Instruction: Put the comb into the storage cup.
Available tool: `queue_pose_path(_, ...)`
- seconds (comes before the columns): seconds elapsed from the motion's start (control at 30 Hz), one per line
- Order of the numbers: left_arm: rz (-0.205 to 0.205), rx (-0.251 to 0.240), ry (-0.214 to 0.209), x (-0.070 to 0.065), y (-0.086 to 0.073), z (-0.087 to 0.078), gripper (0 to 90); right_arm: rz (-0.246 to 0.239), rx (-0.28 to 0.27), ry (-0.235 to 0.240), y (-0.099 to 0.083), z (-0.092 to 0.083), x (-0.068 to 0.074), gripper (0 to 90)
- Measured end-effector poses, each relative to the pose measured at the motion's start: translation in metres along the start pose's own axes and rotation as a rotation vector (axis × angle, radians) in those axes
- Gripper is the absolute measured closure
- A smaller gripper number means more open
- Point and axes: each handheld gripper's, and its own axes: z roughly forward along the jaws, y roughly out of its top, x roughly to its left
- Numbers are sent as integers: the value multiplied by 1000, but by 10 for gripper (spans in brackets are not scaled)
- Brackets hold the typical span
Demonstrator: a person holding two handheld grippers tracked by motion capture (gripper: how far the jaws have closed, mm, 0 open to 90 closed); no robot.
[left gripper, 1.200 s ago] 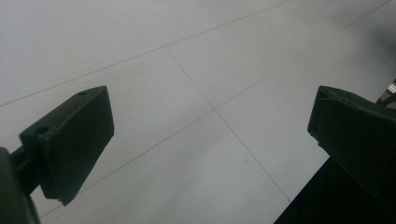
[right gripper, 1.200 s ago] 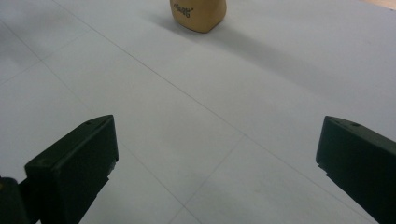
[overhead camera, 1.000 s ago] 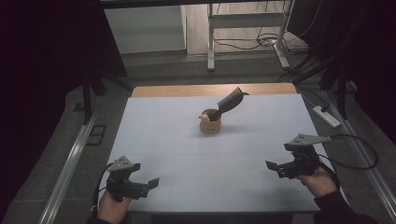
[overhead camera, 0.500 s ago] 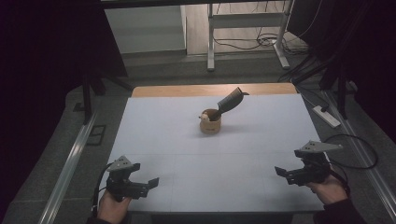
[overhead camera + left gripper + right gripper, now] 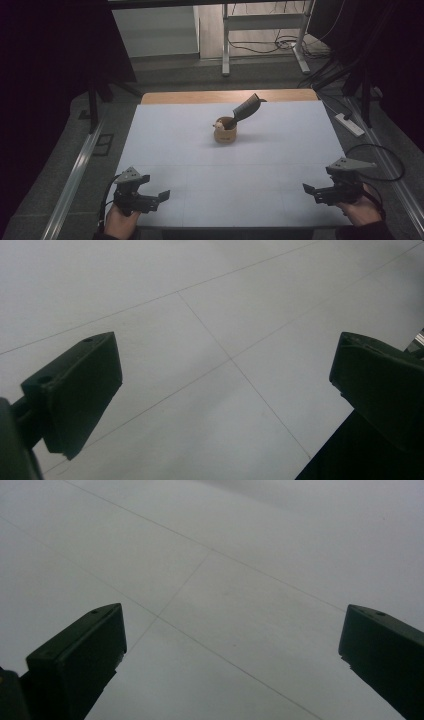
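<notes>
right tongs [image 5: 311, 190] have pulled back to the frame's lower right, released; left tongs [image 5: 159, 195] released at lower left; wooden cup [image 5: 225, 132] sits centre, well apart.

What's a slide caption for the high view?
Both open tongs, left and right, rest at the near table edge; a small wooden cup with a dark tool sits mid-table.

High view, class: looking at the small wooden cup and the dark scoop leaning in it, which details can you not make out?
- Contents of the wooden cup: too small and far in the high view; a pale bit shows at the rim.
- Lower end of the dark scoop: hidden inside the cup.
- What the scoop is made of: too small and dim to tell.
</notes>
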Motion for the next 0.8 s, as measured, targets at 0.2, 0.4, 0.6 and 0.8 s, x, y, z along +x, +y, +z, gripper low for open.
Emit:
queue_pose_path(0.2,2,0,2,0,0,0,9,7,7,-14,-6,-4,1,0)
queue_pose_path(0.4,0,-2,6,-1,0,0,9,13,27,-28,-12,-7,1,0)
queue_pose_path(0.6,2,-16,9,-1,-1,-2,9,20,58,-48,-18,-9,2,0)
queue_pose_path(0.8,6,-12,12,-1,-1,-1,9,30,74,-68,-20,-11,3,1)
